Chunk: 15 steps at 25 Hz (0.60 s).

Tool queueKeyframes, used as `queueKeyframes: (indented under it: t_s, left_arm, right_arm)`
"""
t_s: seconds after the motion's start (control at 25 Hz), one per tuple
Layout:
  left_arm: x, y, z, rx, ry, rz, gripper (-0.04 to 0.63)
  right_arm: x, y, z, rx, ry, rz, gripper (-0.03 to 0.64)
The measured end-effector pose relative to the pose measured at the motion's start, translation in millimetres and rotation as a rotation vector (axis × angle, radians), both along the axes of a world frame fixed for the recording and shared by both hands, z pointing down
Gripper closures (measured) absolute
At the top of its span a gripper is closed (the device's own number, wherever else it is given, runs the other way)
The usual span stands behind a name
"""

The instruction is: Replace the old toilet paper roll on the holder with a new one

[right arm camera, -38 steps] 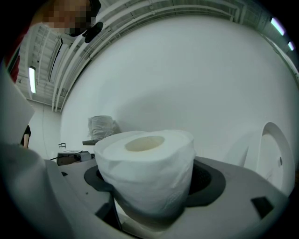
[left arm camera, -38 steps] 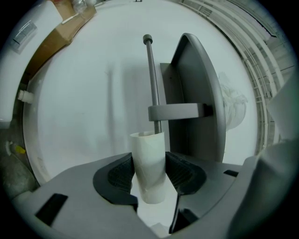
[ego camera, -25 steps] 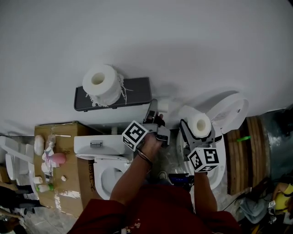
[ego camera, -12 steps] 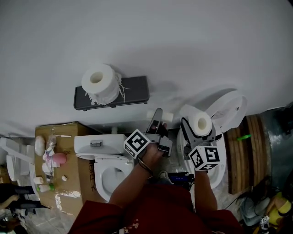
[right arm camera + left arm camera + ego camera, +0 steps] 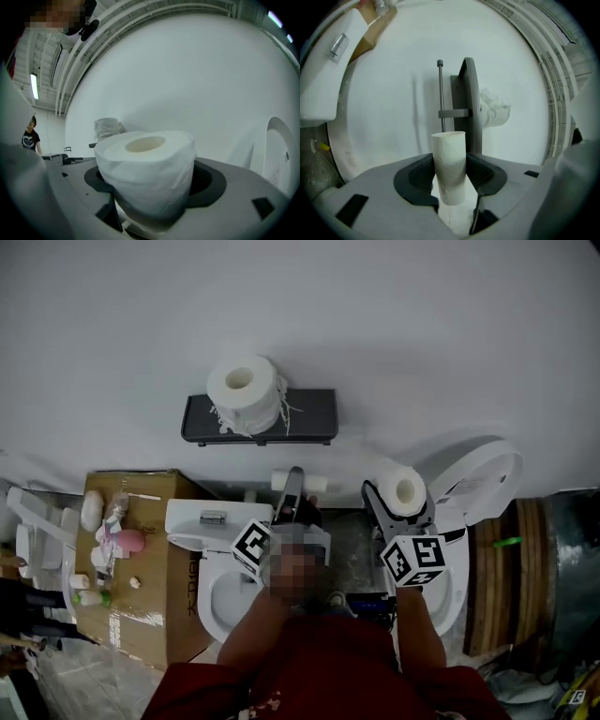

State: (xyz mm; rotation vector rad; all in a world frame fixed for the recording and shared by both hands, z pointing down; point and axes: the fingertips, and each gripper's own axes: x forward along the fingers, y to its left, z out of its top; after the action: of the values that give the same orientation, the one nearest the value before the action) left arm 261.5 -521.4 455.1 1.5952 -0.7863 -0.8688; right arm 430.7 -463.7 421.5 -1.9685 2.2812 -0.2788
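At lower centre of its view, the left gripper (image 5: 450,174) pinches the empty tube (image 5: 449,154), jaws partway apart. The right gripper (image 5: 149,187) clasps the new roll (image 5: 146,161). Best drop the tube aside, then line the roll's bore up with the holder's (image 5: 315,418) bare rod (image 5: 440,93).

- We see a white toilet (image 5: 197,519) just beside a cardboard box (image 5: 178,615).
- We spot a pink object (image 5: 127,541) on that box.
- Wooden planks (image 5: 530,559) lie at the right.
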Motion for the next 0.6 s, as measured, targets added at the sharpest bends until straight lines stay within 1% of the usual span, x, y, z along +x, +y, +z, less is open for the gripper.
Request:
queueKeyframes:
  t_s: [0.08,0.12,0.16,0.2,0.24,0.28,0.4,0.48,0.56,0.6]
  left_arm:
    - [-17.9,0.3,-2.7,-0.004,0.03,-0.044,0.379]
    - [-25.8,0.8,-4.2,0.001,0.033,-0.063,0.379]
    - [-32.8,1.4,-6.2,0.015,0.017,-0.08,0.379]
    - [-39.5,2.2,-8.2,0.037,-0.033,-0.094,0.379]
    - [-46.4,3.2,-9.4,0.066,-0.125,-0.107,0.379]
    - [-52.9,4.0,-10.8,0.104,-0.246,-0.119,0.379]
    - [-62.7,6.2,-24.9,0.244,-0.584,-0.152,0.38]
    - [-66.4,7.6,-29.1,0.286,-0.816,-0.172,0.381]
    - [-71.9,8.6,-31.6,0.319,-1.042,-0.21,0.382]
    - [-74.4,9.5,-33.6,0.347,-1.143,-0.234,0.382]
  right_arm:
    - [-14.8,-5.1,1.4,-0.002,-0.001,-0.037,0.195]
    - [-21.9,-7.6,2.4,-0.003,-0.005,-0.054,0.195]
    - [-28.4,-10.1,3.4,-0.004,-0.016,-0.069,0.195]
    - [-33.8,-12.6,4.3,-0.005,-0.036,-0.083,0.195]
    - [-38.1,-15.5,5.0,-0.006,-0.066,-0.094,0.195]
    - [-41.2,-18.9,5.7,-0.006,-0.107,-0.103,0.195]
    - [-42.7,-30.7,6.1,-0.005,-0.282,-0.111,0.195]
    - [-37.8,-39.4,5.3,0.001,-0.441,-0.104,0.195]
    - [-29.6,-48.8,5.3,0.011,-0.633,-0.086,0.195]
    - [-24.6,-53.6,6.4,0.015,-0.729,-0.068,0.195]
